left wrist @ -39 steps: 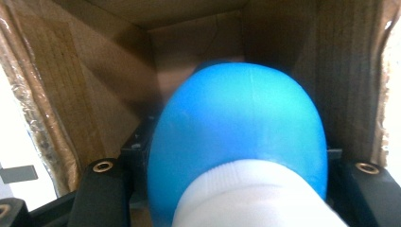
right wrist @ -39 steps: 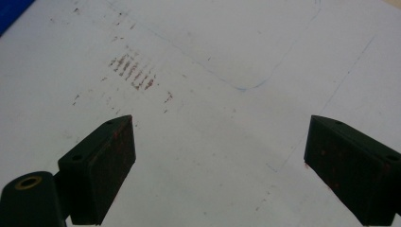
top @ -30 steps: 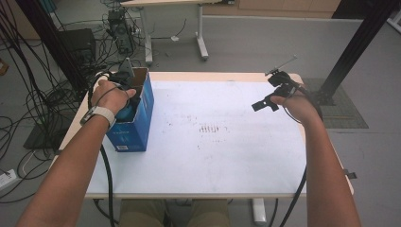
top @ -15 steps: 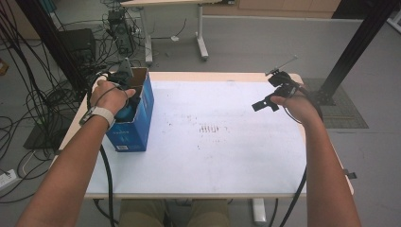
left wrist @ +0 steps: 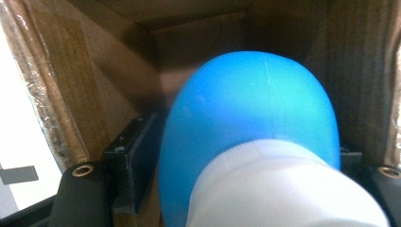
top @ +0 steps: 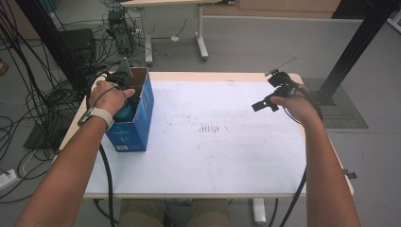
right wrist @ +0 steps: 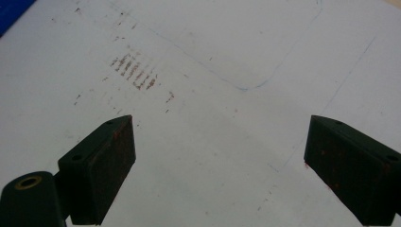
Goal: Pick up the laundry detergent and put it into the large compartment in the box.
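An open blue cardboard box [top: 138,127] stands on the left part of the white table [top: 222,161]. My left gripper [top: 127,100] reaches down into it. Between its jaws [left wrist: 242,156] lies a blue rounded bottle [left wrist: 250,104] with a white cap [left wrist: 283,189] toward the camera. The jaws have just been opening, and a narrow gap shows between the left pad [left wrist: 137,151] and the bottle. My right gripper [top: 272,92] hovers over the table's far right, open [right wrist: 222,142], with nothing between its jaws.
Faint reddish marks [top: 208,128] dot the table's middle, and a thin blue line [right wrist: 246,87] is drawn on it. Cables [top: 42,99] crowd the floor on the left. A black post [top: 359,42] rises at the right, and another table's legs [top: 201,33] stand behind.
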The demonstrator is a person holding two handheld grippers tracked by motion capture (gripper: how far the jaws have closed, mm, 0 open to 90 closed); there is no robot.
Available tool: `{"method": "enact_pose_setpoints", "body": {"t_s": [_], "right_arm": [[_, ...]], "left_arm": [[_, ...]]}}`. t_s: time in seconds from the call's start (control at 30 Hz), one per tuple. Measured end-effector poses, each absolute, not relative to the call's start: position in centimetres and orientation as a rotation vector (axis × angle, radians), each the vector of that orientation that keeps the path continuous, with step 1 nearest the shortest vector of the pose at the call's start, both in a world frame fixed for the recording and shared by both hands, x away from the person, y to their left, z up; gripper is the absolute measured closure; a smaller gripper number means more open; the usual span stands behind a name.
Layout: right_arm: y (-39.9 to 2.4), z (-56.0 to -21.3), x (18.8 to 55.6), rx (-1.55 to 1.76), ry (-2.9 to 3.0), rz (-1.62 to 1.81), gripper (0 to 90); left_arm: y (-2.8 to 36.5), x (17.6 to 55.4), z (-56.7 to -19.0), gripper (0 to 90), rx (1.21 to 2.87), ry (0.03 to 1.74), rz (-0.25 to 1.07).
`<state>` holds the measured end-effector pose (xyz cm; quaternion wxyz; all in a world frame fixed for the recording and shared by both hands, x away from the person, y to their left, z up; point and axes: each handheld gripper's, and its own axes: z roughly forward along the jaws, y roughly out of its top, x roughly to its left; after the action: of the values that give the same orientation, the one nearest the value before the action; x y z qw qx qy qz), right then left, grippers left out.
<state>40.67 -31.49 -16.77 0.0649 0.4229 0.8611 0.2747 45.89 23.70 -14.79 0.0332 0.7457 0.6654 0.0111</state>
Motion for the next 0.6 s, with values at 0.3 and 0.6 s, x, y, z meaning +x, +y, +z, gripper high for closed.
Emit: {"method": "enact_pose_setpoints", "body": {"t_s": [0.3, 0.6], "right_arm": [[-31.56, -16.67, 40.47, 1.277, 2.595, 0.829, 9.4], [-31.72, -16.73, 40.27, 1.28, 2.594, 0.835, 9.4]], "left_arm": [[23.72, 45.76, -14.62, 28.8, 2.298, 2.044, 0.035], [23.5, 45.55, -14.3, 28.2, 2.31, 2.04, 0.05]]}}
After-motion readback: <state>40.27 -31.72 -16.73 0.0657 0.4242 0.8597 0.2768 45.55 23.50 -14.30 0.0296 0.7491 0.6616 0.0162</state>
